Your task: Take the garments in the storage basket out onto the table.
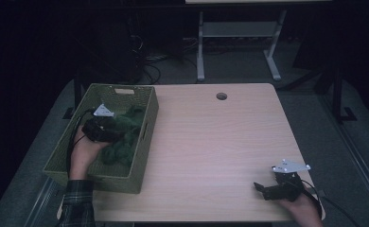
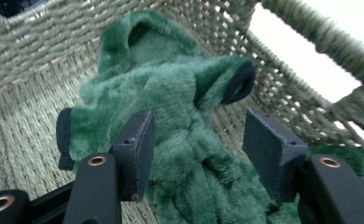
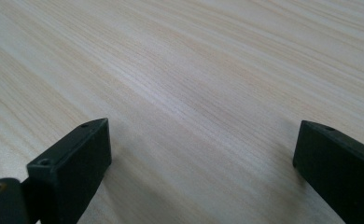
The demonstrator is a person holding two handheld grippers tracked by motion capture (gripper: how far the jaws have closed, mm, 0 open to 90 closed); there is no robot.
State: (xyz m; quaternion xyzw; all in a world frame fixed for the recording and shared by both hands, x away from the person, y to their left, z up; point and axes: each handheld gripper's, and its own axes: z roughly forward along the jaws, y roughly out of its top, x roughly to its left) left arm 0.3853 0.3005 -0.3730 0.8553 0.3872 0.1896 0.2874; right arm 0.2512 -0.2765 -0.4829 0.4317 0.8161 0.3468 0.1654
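High view first, from nine o'clock across: my left claw (image 1: 110,128) sits inside the woven basket (image 1: 144,135) at the table's nine o'clock edge, jaws spread, with the green plush garment (image 2: 171,116) between them but not yet pinched. It lies heaped on the basket floor. I judge it light, soft and floppy, nothing fragile; a thick fold near the middle should take the best hold, since loose fur may slip. Over at four o'clock my right claw (image 1: 264,190) rests low over the pale wooden table (image 1: 211,142), jaws spread, holding nothing. Beyond twelve o'clock, the dark room shows a white desk frame (image 1: 239,33) and cables.
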